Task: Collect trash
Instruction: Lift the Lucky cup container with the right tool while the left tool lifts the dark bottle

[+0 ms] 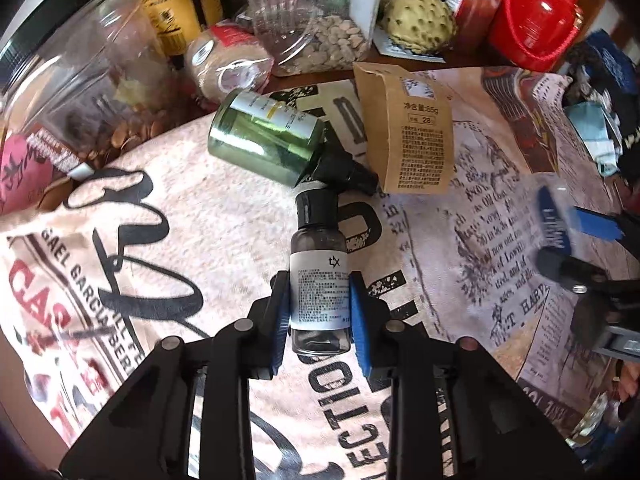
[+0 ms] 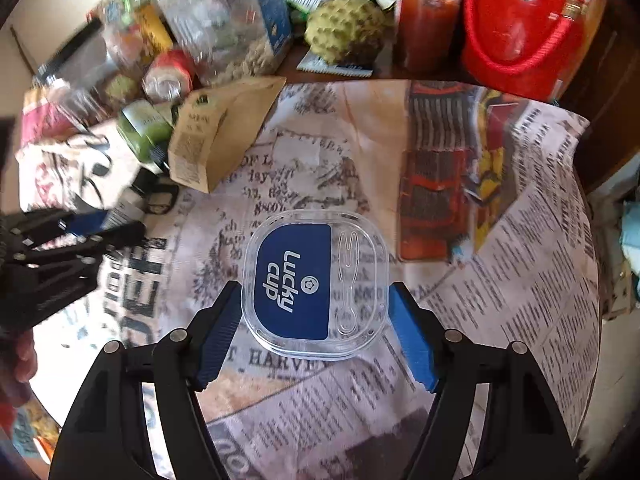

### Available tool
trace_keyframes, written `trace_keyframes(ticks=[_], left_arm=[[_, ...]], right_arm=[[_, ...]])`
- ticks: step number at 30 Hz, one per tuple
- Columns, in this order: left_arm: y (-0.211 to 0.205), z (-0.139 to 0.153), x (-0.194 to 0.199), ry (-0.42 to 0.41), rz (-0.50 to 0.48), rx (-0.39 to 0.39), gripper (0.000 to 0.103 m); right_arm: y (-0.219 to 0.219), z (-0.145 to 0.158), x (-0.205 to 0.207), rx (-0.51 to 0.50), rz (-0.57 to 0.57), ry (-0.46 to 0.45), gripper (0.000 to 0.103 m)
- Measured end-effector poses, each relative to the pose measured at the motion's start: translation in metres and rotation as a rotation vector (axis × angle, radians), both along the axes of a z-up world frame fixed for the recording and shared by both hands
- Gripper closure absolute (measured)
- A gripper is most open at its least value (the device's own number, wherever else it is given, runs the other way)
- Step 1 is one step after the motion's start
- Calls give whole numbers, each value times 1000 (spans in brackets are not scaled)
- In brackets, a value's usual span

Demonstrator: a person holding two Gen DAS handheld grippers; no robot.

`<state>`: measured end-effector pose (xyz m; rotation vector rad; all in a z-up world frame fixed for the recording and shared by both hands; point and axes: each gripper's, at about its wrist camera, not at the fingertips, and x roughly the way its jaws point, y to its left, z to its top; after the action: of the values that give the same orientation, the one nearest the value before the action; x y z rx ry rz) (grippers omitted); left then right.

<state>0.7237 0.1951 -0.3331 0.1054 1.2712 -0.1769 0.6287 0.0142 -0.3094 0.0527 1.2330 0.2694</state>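
My left gripper (image 1: 319, 312) is shut on a small clear bottle (image 1: 319, 276) with a black cap and white label, held just above the printed cloth. A green glass bottle (image 1: 266, 136) lies on its side beyond it, next to a brown paper pouch (image 1: 412, 132). My right gripper (image 2: 316, 320) holds a clear plastic lid (image 2: 316, 284) with a blue "Lucky cup" label between its blue pads; both pads touch its edges. The right gripper with the lid also shows blurred in the left wrist view (image 1: 560, 236).
A newspaper-print cloth (image 2: 500, 280) covers the table. At the back stand clear jars of nuts (image 1: 320, 32), yellow cans (image 1: 164, 4), a green custard apple (image 1: 420, 20), a red sauce jar (image 1: 472, 4) and a red container (image 1: 536, 16). The left gripper shows at left in the right wrist view (image 2: 80, 232).
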Motion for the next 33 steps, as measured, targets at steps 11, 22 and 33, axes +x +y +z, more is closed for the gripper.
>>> trace_keyframes(ticks=[11,22,33], left_arm=[[-15,89,-48,-140,123,-90,76],[-81,223,-128,-456,167,-75,76],[-132,311,-251,-734,287,-80,76]], right_arm=[[-72,87,-42,72,-128,-170,33],[-137,167,-101,169,-160,-375,33],[-176,218,-162,248,-43,-518,32]])
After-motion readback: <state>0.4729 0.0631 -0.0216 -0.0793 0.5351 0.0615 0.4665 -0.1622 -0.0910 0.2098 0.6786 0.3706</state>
